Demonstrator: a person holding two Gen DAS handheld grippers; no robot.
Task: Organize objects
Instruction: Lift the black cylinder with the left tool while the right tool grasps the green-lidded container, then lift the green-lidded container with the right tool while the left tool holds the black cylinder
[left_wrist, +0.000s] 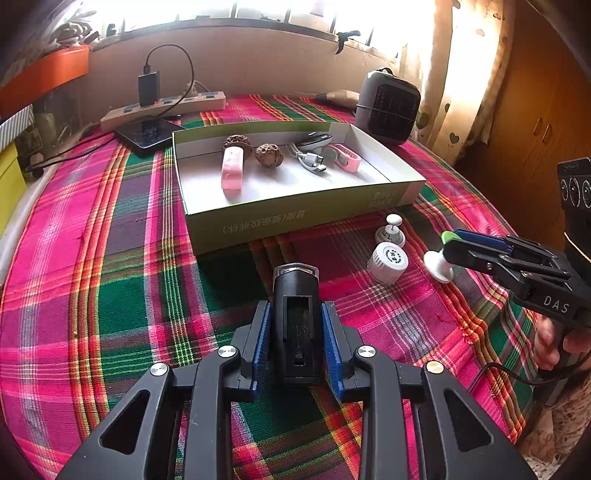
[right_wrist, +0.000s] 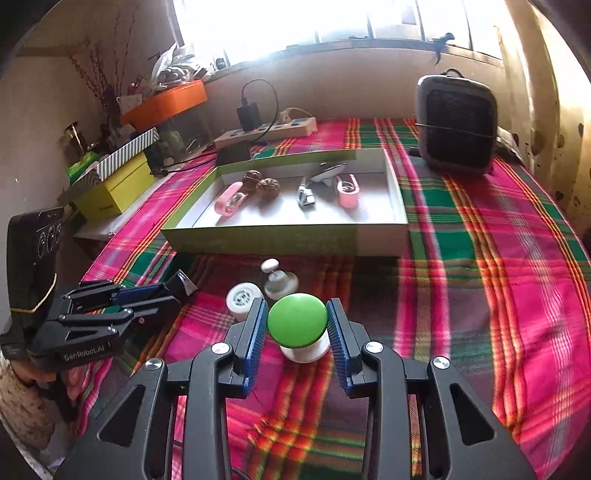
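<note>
Left claw (left_wrist: 296, 325) clamps a black device (left_wrist: 296, 314) low in frame, right claw (right_wrist: 297, 325) clamps a green-capped knob (right_wrist: 297, 320) at centre, box (right_wrist: 284, 240) beyond on the plaid worktop (right_wrist: 480, 295).

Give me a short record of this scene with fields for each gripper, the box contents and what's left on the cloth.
left gripper: shut on black device
right gripper: shut on green-capped stamp
box: pink clip, two walnuts, cable, pink band
on the cloth: white cap, white knob piece
behind box: heater, power strip
</note>
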